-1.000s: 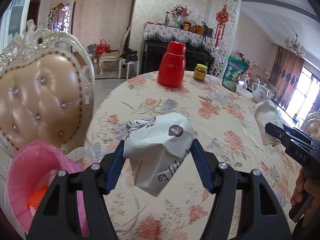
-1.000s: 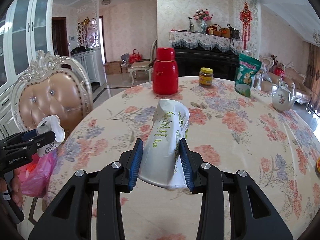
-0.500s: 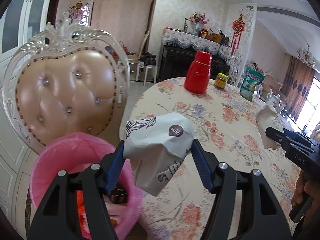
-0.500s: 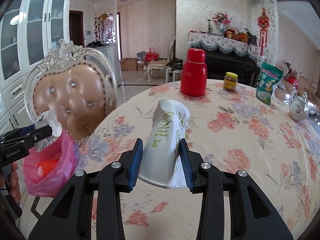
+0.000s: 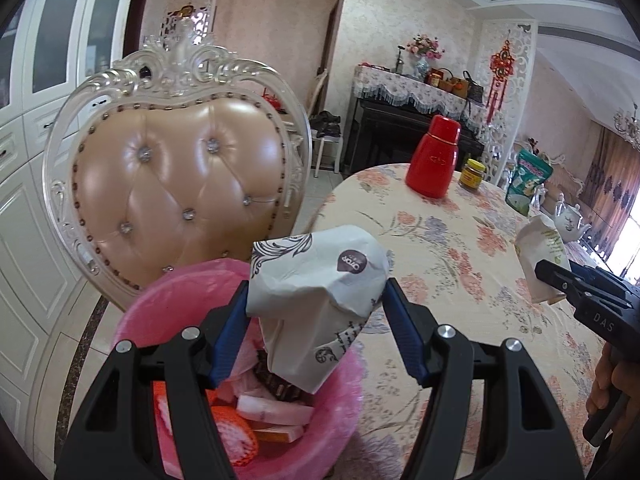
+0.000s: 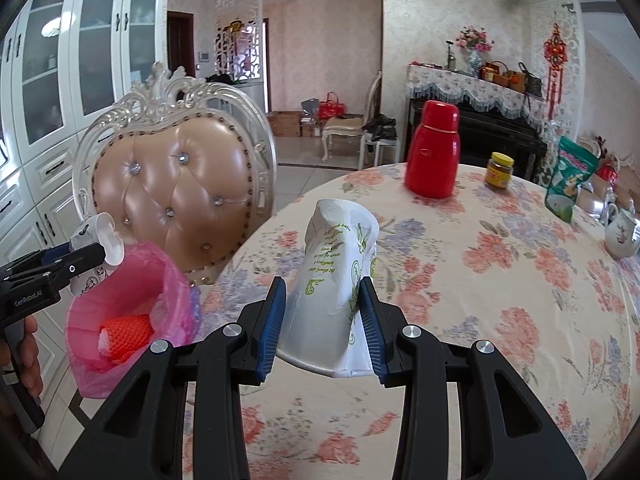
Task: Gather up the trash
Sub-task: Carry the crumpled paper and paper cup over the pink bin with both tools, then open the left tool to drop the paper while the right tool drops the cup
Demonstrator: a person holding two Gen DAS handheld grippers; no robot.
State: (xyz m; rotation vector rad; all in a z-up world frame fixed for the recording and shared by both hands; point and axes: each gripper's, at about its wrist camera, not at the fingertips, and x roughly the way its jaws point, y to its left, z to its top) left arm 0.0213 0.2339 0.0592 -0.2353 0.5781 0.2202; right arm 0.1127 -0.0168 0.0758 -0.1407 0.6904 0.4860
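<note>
The left gripper is clamped on a crumpled white paper bag with dark scroll print, its blue pads pressing both sides of the paper. Directly below and just ahead of these fingers sits the pink-lined trash bin, holding orange netting and pale wrappers; the bag's lower end hangs over the bin's opening. Beyond the bin stands a tufted chair

The right gripper is closed on a white paper bag with green print, which stands up between its pads over the floral tablecloth. The bin lies off to this gripper's left, beside the table edge, with the left gripper above it. Farther ahead on the table stand a red flask, a yellow-lidded jar, a green pouch and a teapot
</note>
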